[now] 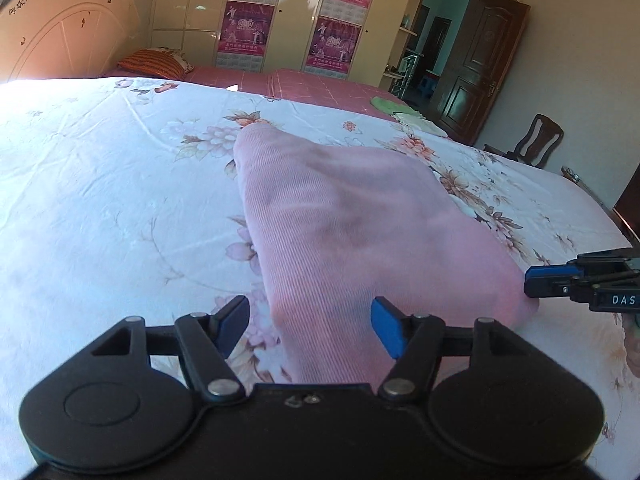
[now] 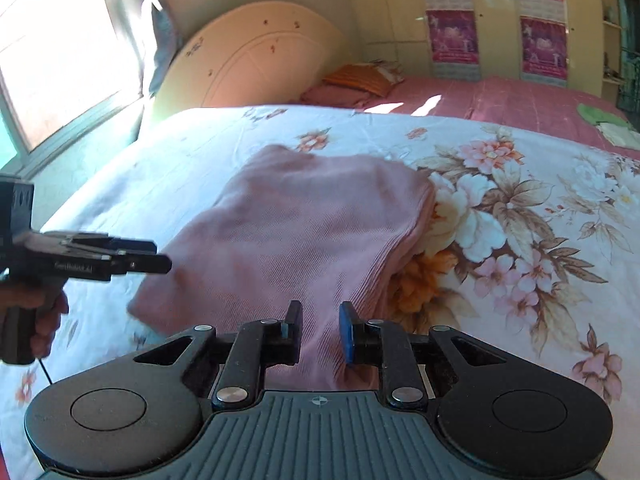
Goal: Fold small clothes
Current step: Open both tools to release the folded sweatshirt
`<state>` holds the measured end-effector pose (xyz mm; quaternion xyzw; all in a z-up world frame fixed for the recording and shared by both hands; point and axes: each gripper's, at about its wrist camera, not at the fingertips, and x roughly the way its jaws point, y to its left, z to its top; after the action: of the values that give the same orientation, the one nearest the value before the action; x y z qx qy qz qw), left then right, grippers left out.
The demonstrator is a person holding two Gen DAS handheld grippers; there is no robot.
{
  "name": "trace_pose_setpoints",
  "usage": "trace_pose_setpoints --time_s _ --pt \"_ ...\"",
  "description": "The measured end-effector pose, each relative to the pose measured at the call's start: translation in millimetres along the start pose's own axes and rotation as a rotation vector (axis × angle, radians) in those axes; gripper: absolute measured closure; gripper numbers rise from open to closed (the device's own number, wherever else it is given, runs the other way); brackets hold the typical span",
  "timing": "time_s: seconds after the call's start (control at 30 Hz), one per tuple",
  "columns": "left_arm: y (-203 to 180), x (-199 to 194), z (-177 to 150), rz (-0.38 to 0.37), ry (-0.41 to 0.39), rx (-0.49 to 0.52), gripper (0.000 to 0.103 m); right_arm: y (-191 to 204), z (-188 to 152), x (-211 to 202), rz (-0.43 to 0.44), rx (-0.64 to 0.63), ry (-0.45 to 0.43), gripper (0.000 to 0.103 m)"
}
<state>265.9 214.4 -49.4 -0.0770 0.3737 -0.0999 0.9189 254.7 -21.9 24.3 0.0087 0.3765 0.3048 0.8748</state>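
Note:
A pink ribbed garment [image 1: 340,232] lies folded on the floral bedsheet [image 1: 100,200]. My left gripper [image 1: 310,326] is open, its jaws wide apart over the garment's near edge, holding nothing. My right gripper [image 2: 320,330] is open with a narrower gap, just above the near edge of the same garment [image 2: 304,224]. The right gripper also shows at the right edge of the left wrist view [image 1: 536,286], beside the garment's right corner. The left gripper shows at the left of the right wrist view [image 2: 160,262], held by a hand.
A pink bed cover [image 1: 320,88] lies beyond the sheet, with an orange pillow [image 1: 154,62] by the headboard [image 1: 60,28]. Green and white cloths [image 1: 404,112] lie at the far right. A wardrobe, a dark door [image 1: 480,64] and a chair [image 1: 536,140] stand behind. A window [image 2: 52,52] is at left.

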Motion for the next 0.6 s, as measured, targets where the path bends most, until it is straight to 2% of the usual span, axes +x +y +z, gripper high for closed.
trace_pose_setpoints --time_s 0.13,0.3,0.37,0.47,0.6 --pt "1.4 -1.2 -8.2 0.026 0.028 -0.014 0.038 -6.0 -6.9 -2.7 -0.053 0.090 -0.020 0.082" --pt "5.8 -5.0 -15.4 0.035 0.016 -0.054 0.036 -19.9 -6.5 12.7 -0.023 0.170 0.018 0.082" --pt "7.6 -1.9 -20.3 0.052 0.041 -0.056 0.034 -25.1 -3.8 16.9 -0.052 0.167 0.010 0.096" --pt "7.5 0.7 -26.2 0.060 0.064 -0.057 0.034 -35.2 -3.6 23.8 -0.072 0.196 0.024 0.096" --pt "6.7 -11.7 -32.9 0.075 0.063 -0.052 0.034 -24.8 -8.4 15.1 -0.112 0.173 0.018 0.096"
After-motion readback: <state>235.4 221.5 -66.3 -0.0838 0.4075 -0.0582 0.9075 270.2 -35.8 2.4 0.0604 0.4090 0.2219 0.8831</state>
